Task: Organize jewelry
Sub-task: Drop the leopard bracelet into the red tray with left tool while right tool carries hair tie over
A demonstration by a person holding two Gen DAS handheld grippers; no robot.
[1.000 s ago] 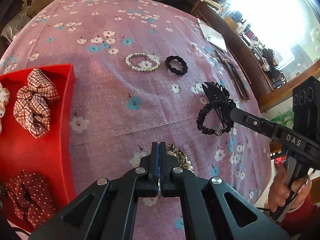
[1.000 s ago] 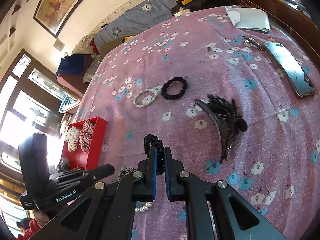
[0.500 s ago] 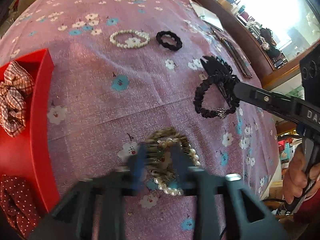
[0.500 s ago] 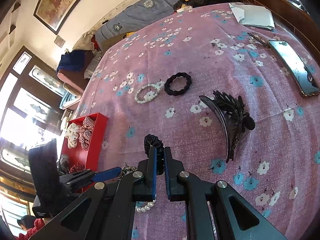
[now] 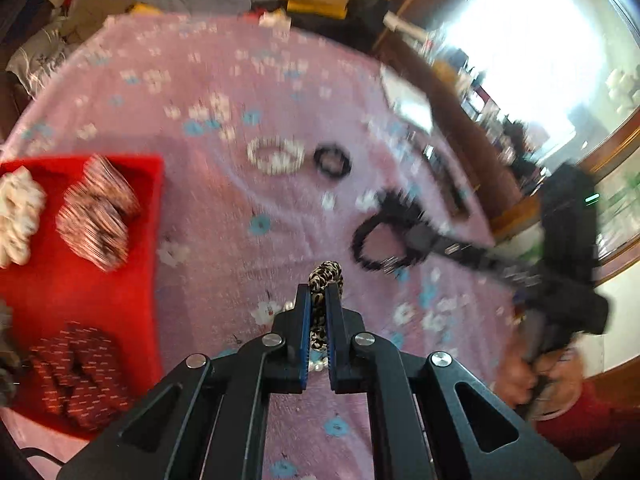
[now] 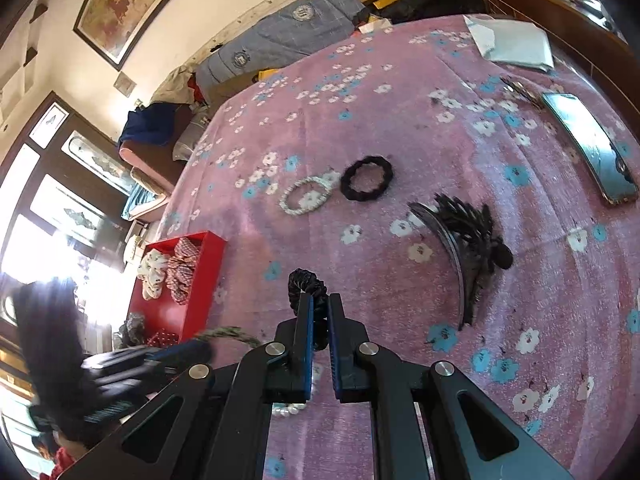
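Left wrist view's pretty blurry, but the left tool (image 5: 317,300) is pinching a leopard-print hair tie (image 5: 323,280) just right of the red tray (image 5: 152,208), while in the right wrist view the right tool (image 6: 319,312) is clamped on a black scrunchie (image 6: 306,284), right of that same tray.
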